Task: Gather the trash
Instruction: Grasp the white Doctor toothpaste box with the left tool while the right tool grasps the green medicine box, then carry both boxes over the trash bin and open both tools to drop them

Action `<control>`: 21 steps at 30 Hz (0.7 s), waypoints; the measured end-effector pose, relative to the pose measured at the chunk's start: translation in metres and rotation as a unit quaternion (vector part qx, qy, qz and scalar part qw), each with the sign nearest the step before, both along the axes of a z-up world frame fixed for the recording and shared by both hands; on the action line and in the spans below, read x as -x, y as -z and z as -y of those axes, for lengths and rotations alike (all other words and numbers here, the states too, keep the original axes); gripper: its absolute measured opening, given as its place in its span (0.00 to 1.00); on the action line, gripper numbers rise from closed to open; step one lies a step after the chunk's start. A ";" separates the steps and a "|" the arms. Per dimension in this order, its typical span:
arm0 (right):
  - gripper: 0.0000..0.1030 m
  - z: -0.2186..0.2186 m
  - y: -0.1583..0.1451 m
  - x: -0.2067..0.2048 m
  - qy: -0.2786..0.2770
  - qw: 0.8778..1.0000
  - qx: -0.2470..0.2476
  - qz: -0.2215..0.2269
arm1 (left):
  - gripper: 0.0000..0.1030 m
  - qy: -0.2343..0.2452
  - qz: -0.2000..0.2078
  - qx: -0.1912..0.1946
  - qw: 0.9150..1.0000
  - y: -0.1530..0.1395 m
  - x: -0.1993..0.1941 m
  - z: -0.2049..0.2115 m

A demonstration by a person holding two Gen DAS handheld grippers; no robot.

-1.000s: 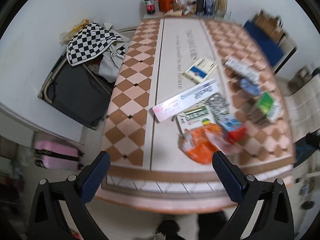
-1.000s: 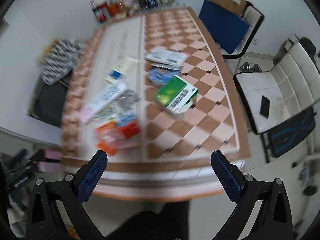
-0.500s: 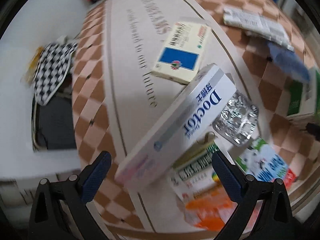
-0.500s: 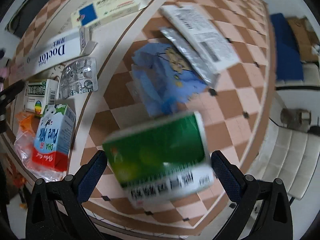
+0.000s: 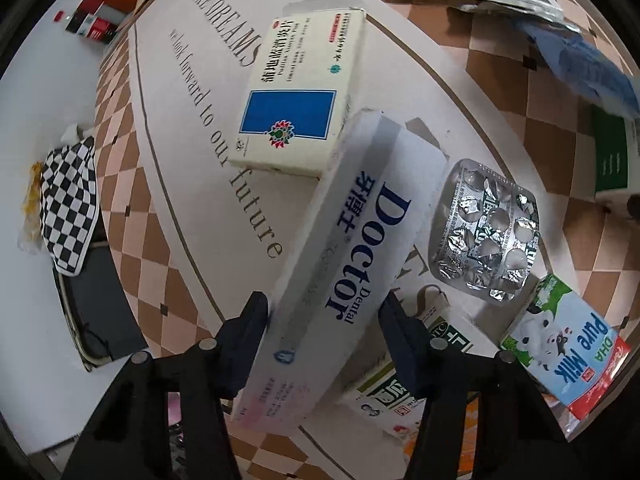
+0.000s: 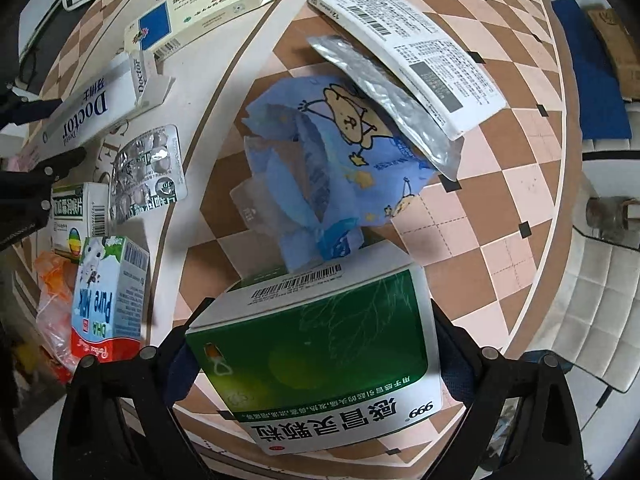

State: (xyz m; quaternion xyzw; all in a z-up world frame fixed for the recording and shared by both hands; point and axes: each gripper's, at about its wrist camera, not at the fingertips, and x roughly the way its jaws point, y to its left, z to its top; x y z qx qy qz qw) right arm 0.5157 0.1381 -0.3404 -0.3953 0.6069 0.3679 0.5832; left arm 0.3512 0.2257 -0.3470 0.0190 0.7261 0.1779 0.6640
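My left gripper [image 5: 324, 320] is shut on the long white "Doctor Dental" toothpaste box [image 5: 352, 256], which also shows in the right wrist view [image 6: 84, 116]. My right gripper [image 6: 316, 344] is shut on the green and white medicine box [image 6: 320, 356]. Both boxes sit on or just above the checkered table [image 6: 500, 216]. Other trash lies around: a cream and blue pill box [image 5: 300, 96], a silver blister pack [image 5: 484, 228], a milk carton [image 6: 108, 296], a blue bear-print wrapper [image 6: 332, 160], a white label card [image 6: 404, 36] over a silver foil pouch [image 6: 384, 92].
A small green and white box [image 5: 416, 364] and an orange plastic bag [image 6: 52, 292] lie at the table's near edge. Bottles [image 5: 92, 20] stand at the far end. A checkered cloth [image 5: 68, 204] hangs on a dark chair left of the table. A white chair [image 6: 600, 272] stands right.
Both grippers dropped to the table and closed. The left jaws have shut on the toothpaste box, the right jaws on the green medicine box.
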 end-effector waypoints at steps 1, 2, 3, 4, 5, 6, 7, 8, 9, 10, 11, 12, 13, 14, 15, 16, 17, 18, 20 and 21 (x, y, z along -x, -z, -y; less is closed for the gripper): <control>0.95 0.002 -0.002 -0.001 0.003 1.000 0.000 -0.001 | 0.52 0.005 -0.002 -0.001 1.000 0.001 -0.001 0.001; 0.95 0.002 0.000 -0.003 0.005 1.000 0.000 -0.002 | 0.52 0.010 -0.003 -0.003 1.000 0.002 -0.002 0.003; 0.95 0.001 0.001 -0.005 0.007 1.000 0.002 -0.003 | 0.52 0.013 -0.005 -0.006 1.000 0.003 -0.002 0.003; 0.95 0.001 0.002 -0.008 0.008 1.000 0.004 -0.004 | 0.52 0.017 -0.010 -0.010 1.000 0.007 -0.003 0.003; 0.95 0.000 0.004 -0.010 0.008 1.000 0.008 -0.004 | 0.52 0.019 -0.016 -0.015 1.000 0.012 -0.002 0.001; 0.95 -0.001 0.005 -0.011 0.009 1.000 0.008 -0.005 | 0.50 0.020 -0.018 -0.020 0.999 0.014 -0.002 0.001; 0.95 -0.002 0.008 -0.013 0.009 1.000 0.012 -0.005 | 0.50 0.020 -0.016 -0.025 0.999 0.015 -0.001 0.001; 0.95 -0.003 0.009 -0.015 0.008 1.000 0.014 -0.006 | 0.49 0.019 -0.015 -0.026 0.999 0.014 -0.001 0.001; 0.95 -0.003 0.011 -0.016 0.008 1.000 0.014 -0.007 | 0.49 0.017 -0.012 -0.022 1.000 0.013 0.000 0.001; 0.94 -0.007 0.012 -0.016 0.007 1.000 0.013 -0.006 | 0.49 0.015 -0.007 -0.017 1.000 0.011 0.001 0.000; 0.94 -0.006 0.012 -0.018 0.009 1.000 0.009 -0.007 | 0.49 0.011 -0.001 -0.019 1.000 0.007 0.002 0.000; 0.94 -0.004 0.012 -0.020 0.011 1.000 0.004 -0.009 | 0.48 0.008 0.002 -0.022 1.000 0.004 0.003 -0.001; 0.94 -0.004 0.015 -0.017 0.014 1.000 0.000 -0.010 | 0.48 0.003 0.007 -0.025 1.000 0.000 0.004 -0.001; 0.94 -0.001 0.012 -0.012 0.020 1.000 -0.004 -0.014 | 0.48 -0.002 0.011 -0.029 1.000 -0.003 0.005 -0.001; 0.94 0.002 0.011 -0.013 0.027 0.999 -0.013 -0.025 | 0.48 -0.009 0.018 -0.033 0.999 -0.007 0.006 -0.003; 0.94 0.005 0.009 -0.010 0.031 0.999 -0.018 -0.030 | 0.48 -0.018 0.026 -0.036 0.999 -0.013 0.009 -0.004; 0.94 0.009 0.007 -0.011 0.036 0.998 -0.027 -0.034 | 0.48 -0.026 0.033 -0.039 0.998 -0.019 0.011 -0.005; 0.94 0.011 0.005 -0.010 0.038 0.998 -0.033 -0.034 | 0.48 -0.036 0.040 -0.043 0.998 -0.025 0.014 -0.006; 0.94 0.019 -0.001 -0.009 0.046 0.997 -0.048 -0.037 | 0.48 -0.059 0.057 -0.046 0.996 -0.038 0.021 -0.008; 0.94 0.023 -0.005 -0.009 0.054 0.996 -0.059 -0.041 | 0.48 -0.069 0.065 -0.048 0.994 -0.045 0.025 -0.008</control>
